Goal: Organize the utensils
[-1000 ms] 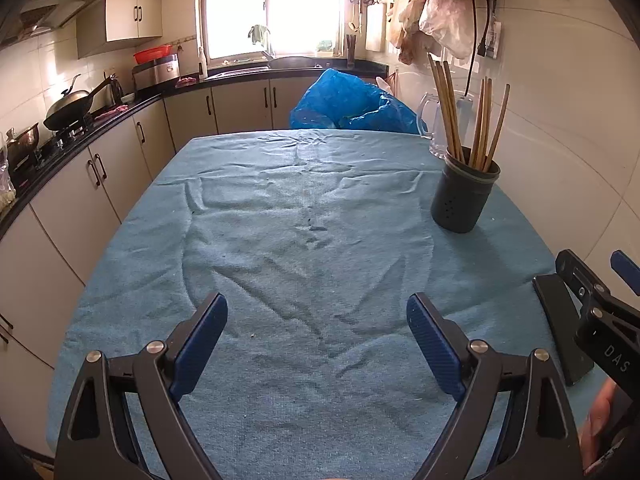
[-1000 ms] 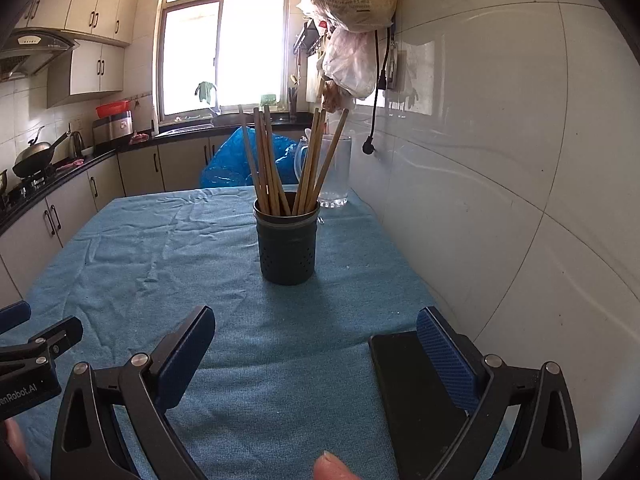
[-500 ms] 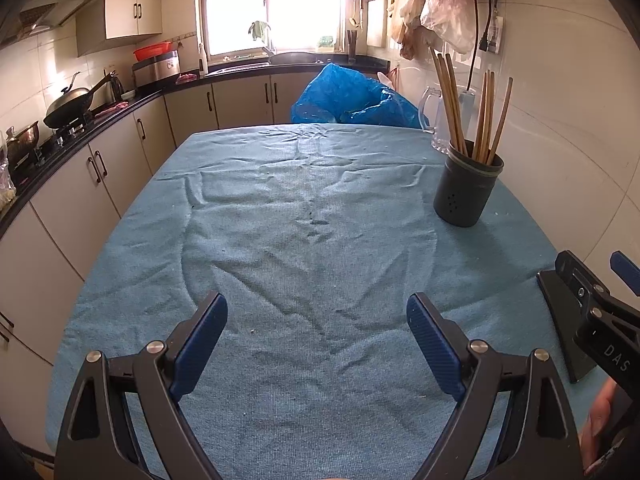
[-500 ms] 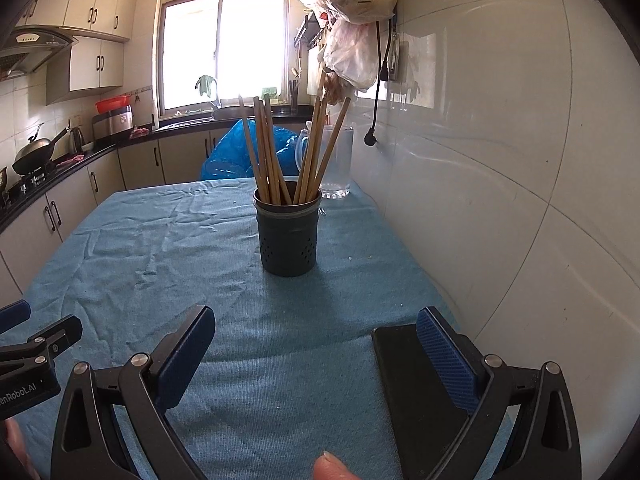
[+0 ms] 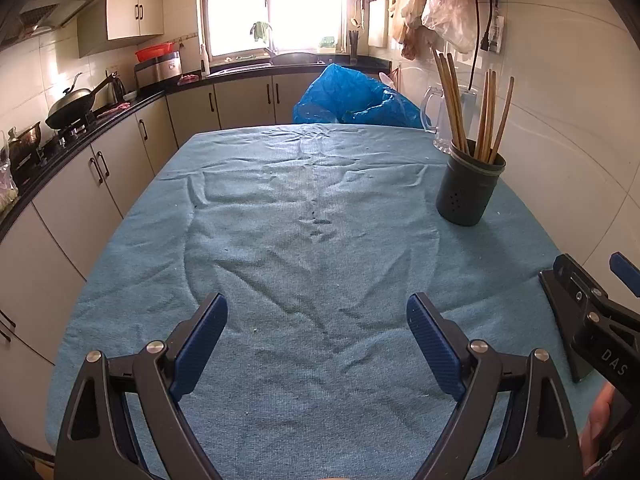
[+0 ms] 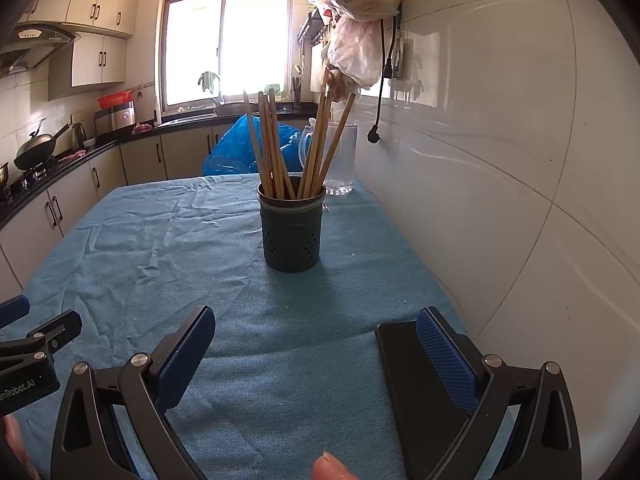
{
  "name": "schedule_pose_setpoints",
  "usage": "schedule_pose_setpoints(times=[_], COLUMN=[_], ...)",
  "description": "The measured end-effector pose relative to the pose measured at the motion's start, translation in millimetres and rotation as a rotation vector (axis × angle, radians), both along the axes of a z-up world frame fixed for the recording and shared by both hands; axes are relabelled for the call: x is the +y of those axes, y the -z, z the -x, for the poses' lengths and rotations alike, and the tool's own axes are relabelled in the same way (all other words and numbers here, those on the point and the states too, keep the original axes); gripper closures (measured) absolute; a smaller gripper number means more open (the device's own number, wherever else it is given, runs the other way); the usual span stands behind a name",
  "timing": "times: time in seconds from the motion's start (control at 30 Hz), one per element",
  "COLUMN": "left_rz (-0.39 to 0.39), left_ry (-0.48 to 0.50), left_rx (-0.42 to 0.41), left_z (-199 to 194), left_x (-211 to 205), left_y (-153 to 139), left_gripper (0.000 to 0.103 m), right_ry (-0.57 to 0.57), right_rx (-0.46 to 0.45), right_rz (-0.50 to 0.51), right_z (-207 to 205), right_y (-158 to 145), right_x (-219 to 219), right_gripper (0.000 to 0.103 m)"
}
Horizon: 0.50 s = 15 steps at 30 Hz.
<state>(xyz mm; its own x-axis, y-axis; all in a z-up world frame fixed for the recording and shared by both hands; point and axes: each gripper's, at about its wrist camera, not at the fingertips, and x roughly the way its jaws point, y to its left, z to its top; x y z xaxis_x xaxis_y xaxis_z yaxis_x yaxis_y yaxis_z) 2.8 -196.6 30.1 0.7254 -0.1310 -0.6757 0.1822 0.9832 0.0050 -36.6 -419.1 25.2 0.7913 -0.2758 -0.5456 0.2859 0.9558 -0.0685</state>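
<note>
Wall (image 6: pixel 500 160) close on my right; bare cloth (image 6: pixel 160 240) leftward; chopstick holder (image 6: pixel 291 232) ahead of my spread, empty right gripper (image 6: pixel 316 356); left gripper (image 5: pixel 316 340) likewise spread

Both wrist views low, forward; share holder (image 5: pixel 469 188).

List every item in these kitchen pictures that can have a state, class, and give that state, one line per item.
Left claw: open, empty, above the cloth.
Right claw: open, empty, aimed at the holder.
Chopsticks: standing in the holder, fanned out, leaning on its rim.
Dark holder: upright on the cloth.
Glass jug: upright behind the holder; fill level unclear.
Blue cloth: spread over the table, wrinkled.
Black flat slab: lying flat near the wall.
</note>
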Motion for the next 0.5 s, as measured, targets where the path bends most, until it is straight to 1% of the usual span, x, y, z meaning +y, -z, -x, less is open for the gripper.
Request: schedule_pose_setpoints(times=[0.5], left_rz=[-0.004], left_ry=[0.0], left_rx=[0.007], left_z=[0.6], left_x=[1.2], left_y=[2.1], left_gripper=[0.013], right_ry=[-0.007], right_rx=[0.018], right_rz=[0.003], right_z=[-0.3], right_y=[2.6], right_x=[2.3], right_gripper=[0.001])
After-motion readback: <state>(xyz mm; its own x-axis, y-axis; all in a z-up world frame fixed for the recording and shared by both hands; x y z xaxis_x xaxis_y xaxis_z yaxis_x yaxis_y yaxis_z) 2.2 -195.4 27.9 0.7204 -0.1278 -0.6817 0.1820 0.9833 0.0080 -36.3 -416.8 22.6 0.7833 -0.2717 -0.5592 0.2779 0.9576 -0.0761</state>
